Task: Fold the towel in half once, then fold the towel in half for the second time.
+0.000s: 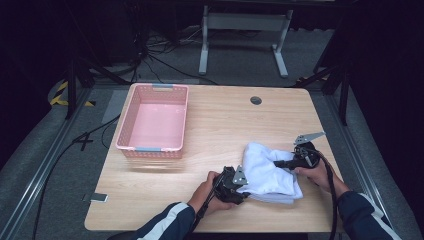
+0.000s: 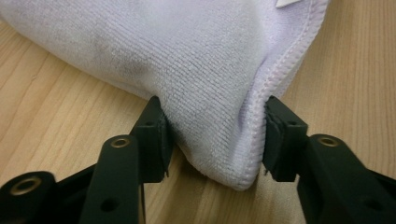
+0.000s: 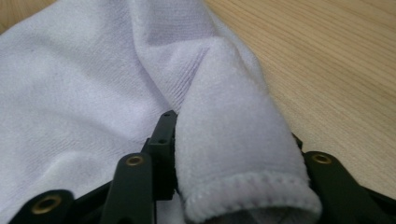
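Two grippers pinch one white terry towel [image 1: 267,172], soft, ribbed and hemmed with stitching, lying folded on the pale wood-grain desk [image 1: 220,130] near its front right edge. Its long axis runs from the near left toward the far right. The left gripper [image 1: 239,187] clamps a hemmed corner at the near end, hand low on the desk; the right gripper [image 1: 278,163] squeezes a rolled fold at the far side, wrist raised. Well apart to the left stands a pink perforated plastic basket [image 1: 154,148].
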A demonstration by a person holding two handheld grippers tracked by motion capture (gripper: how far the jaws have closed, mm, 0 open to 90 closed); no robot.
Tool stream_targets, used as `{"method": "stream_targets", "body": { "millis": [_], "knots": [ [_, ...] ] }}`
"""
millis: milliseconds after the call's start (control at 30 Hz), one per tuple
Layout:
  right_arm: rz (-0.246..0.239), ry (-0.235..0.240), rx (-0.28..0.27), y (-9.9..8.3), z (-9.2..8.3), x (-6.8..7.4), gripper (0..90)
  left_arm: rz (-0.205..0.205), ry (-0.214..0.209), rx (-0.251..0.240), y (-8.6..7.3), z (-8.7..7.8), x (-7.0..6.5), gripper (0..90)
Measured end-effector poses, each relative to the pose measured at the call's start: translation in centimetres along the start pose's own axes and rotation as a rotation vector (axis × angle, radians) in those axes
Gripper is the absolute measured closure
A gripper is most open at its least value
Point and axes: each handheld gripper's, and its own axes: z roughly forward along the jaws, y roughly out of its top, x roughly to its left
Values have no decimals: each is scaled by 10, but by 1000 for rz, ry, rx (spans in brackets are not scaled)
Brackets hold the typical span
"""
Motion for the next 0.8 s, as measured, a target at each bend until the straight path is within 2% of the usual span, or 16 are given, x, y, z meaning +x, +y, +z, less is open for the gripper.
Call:
{"method": "stream_targets", "body": {
  "millis": [167,233,500,600,633,700,733,800],
  "knots": [
    [-1,1,-5,0,0,1,622,17,-7,5,2,1,1,624],
    [-11,-13,-11,-1,0,4,632,19,-9,8,2,0,1,640],
    [-44,-48,-21,0,-1,10,646,11,-10,10,2,-1,0,661],
    [-51,-55,-28,1,-2,12,649,23,-12,17,2,-1,2,672],
    [-58,-57,-31,2,-1,13,651,21,-7,6,2,-2,2,672],
    [-60,-56,-37,3,-2,13,652,28,-5,7,1,-2,3,681],
    [-62,-56,-42,3,-1,13,653,15,-2,6,1,-3,4,685],
    [-70,-63,-46,6,-1,14,654,18,7,8,1,-5,7,693]
  ]
}}
